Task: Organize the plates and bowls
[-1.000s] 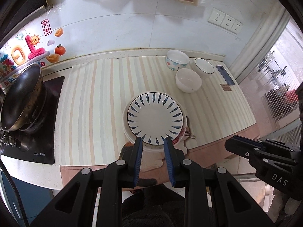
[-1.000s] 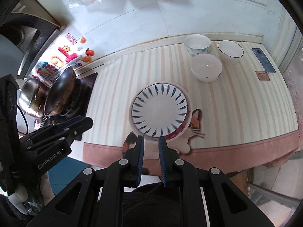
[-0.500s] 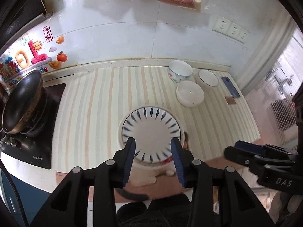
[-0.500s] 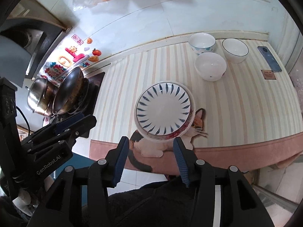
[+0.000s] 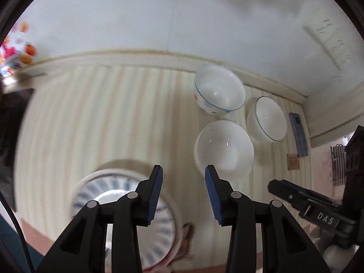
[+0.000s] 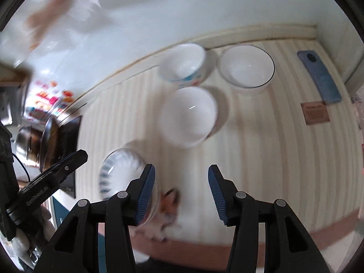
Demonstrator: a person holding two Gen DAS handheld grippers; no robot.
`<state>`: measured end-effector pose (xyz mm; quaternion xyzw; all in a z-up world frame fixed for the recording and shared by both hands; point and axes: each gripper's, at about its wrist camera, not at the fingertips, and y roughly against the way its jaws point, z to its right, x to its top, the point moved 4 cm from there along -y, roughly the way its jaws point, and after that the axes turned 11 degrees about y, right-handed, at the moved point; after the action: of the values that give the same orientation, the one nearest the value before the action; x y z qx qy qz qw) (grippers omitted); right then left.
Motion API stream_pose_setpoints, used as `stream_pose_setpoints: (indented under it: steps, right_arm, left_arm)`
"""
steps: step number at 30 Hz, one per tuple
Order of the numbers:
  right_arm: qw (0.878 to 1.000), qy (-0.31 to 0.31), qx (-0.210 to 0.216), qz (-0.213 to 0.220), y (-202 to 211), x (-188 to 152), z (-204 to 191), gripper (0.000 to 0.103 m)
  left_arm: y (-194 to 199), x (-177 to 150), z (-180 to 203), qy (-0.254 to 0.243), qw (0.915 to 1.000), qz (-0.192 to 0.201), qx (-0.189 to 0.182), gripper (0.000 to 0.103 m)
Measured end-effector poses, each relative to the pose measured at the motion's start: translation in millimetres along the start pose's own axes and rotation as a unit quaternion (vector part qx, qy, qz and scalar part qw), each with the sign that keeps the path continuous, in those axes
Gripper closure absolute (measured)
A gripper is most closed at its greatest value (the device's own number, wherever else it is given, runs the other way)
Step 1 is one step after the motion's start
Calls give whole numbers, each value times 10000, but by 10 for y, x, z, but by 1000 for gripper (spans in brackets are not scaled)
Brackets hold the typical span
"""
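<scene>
A blue-patterned plate (image 5: 122,195) tops a stack of plates at the counter's front; it also shows blurred in the right wrist view (image 6: 120,170). Three bowls stand at the back right: a plain white bowl (image 5: 224,147) (image 6: 188,116), a bowl with blue and red spots (image 5: 219,91) (image 6: 184,63), and a dark-rimmed white bowl (image 5: 267,118) (image 6: 246,68). My left gripper (image 5: 183,192) is open and empty, just short of the plain white bowl. My right gripper (image 6: 182,191) is open and empty, over the counter to the right of the plates.
A striped mat (image 5: 102,113) covers the counter. A phone (image 6: 320,75) and a small brown card (image 6: 315,113) lie at the right. A stove with pans (image 6: 41,141) is at the left. The tiled wall (image 5: 182,22) runs behind the bowls.
Both grippers opened wide from nearly shut and moved forward and right over the counter, from the plate stack towards the bowls. Plates and bowls stayed in place.
</scene>
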<state>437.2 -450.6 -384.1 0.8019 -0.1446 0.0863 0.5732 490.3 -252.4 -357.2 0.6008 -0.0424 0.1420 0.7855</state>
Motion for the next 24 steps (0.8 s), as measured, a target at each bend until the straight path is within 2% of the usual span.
stream_pose_setpoints:
  steps: [5, 7, 8, 9, 12, 18, 24]
  right_arm:
    - [9985, -165, 217, -472, -666, 435, 530, 52]
    - [9977, -191, 279, -580, -868, 525, 625, 54]
    - [9971, -157, 327, -670, -999, 564, 657, 57]
    - [9967, -154, 350, -716, -1086, 572, 656, 66]
    - [9954, -65, 430, -854, -1349, 622, 708, 85]
    - [9957, 46, 376, -848, -1384, 573, 702, 86]
    - [9949, 177, 365, -919, -1153, 330, 592, 85]
  left_arm:
    - [-782, 139, 158, 44, 9976, -696, 26, 67]
    - [-926, 147, 194, -35, 9968, -801, 29, 69]
    - [-981, 147, 212, -58, 9968, -799, -2, 74]
    - [-1016, 142, 232, -101, 9967, -806, -24, 84]
    - [-1008, 124, 275, -237, 9971, -723, 49, 84]
    - [-887, -25, 334, -346, 9964, -780, 0, 84]
    - [-622, -378, 376, -585, 9959, -689, -39, 84]
